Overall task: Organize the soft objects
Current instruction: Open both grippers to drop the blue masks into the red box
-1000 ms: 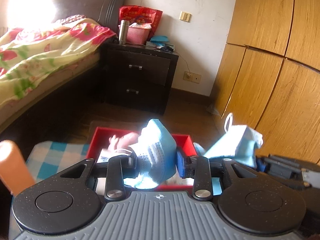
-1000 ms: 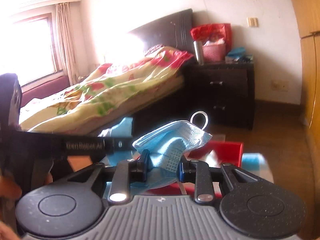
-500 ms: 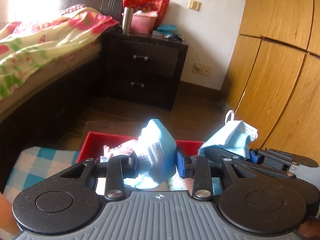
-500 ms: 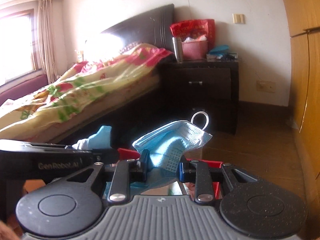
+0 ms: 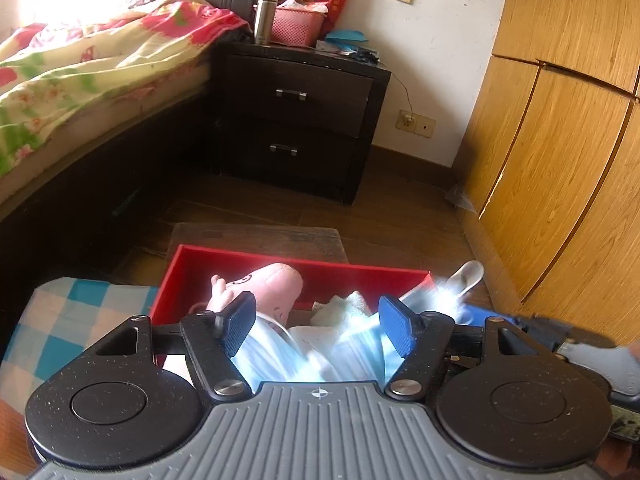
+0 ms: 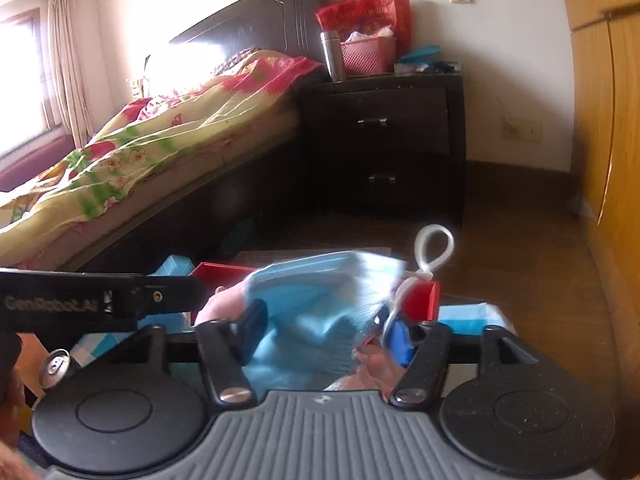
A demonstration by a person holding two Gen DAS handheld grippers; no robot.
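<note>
blurred: blue face mask (image 6: 320,312) | hidden: red box (image 5: 280,268) floor | pink plush toy (image 5: 260,284) perhaps half-covered

— Premises type?
— Domestic bedroom. A bed (image 6: 152,152) with a floral quilt (image 5: 80,64) and dark headboard (image 6: 256,20) stands against the wall.
— Supporting evidence?
— Dark two-drawer nightstand (image 5: 300,120) beside the bed, bearing a steel flask (image 5: 265,18) and pink basket (image 5: 296,26). Wooden wardrobe doors (image 5: 560,120), curtained window (image 6: 60,60), wood floor (image 5: 400,216), wall socket (image 5: 416,124).
</note>
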